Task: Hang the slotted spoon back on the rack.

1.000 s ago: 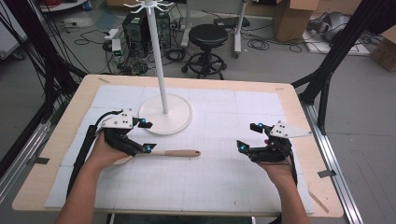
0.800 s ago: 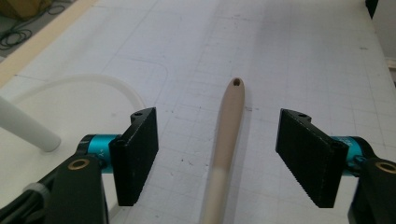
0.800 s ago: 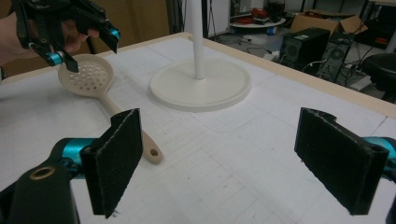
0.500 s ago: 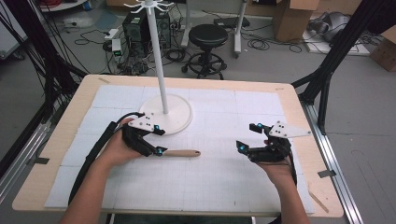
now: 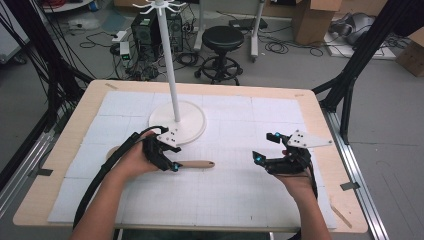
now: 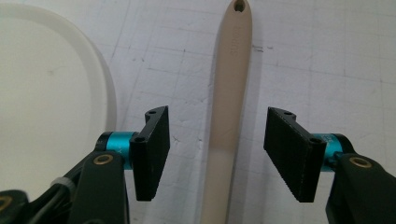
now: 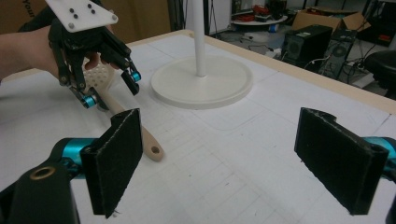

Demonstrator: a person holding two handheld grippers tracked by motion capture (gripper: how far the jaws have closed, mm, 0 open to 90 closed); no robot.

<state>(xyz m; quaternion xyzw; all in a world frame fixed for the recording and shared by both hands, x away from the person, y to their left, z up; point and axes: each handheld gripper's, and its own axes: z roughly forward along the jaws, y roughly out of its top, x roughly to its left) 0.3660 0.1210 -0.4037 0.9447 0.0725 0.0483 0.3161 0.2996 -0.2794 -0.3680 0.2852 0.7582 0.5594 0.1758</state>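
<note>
A beige slotted spatula (image 5: 197,164) lies flat on the white mat, its handle (image 6: 231,79) pointing right and its holed head (image 7: 100,77) under the person's left hand. My left gripper (image 5: 170,162) is low over it. Its jaws (image 6: 217,149) straddle the handle and have just been closing, with a gap still showing on both sides of the handle. My right gripper (image 5: 265,147) hovers open at the right of the table, nothing between its pads (image 7: 224,158). From there the left gripper (image 7: 109,88) shows across the table.
A white stand with a round base (image 5: 192,131) and a tall pole (image 5: 170,65) topped by hooks rises just behind the left gripper. The base rim (image 6: 109,88) lies close to the left jaw. A stool, computers and cables are on the floor beyond the table.
My left gripper has moved right and down onto the spatula handle, and its jaws have narrowed around it. The right gripper has stayed put.
</note>
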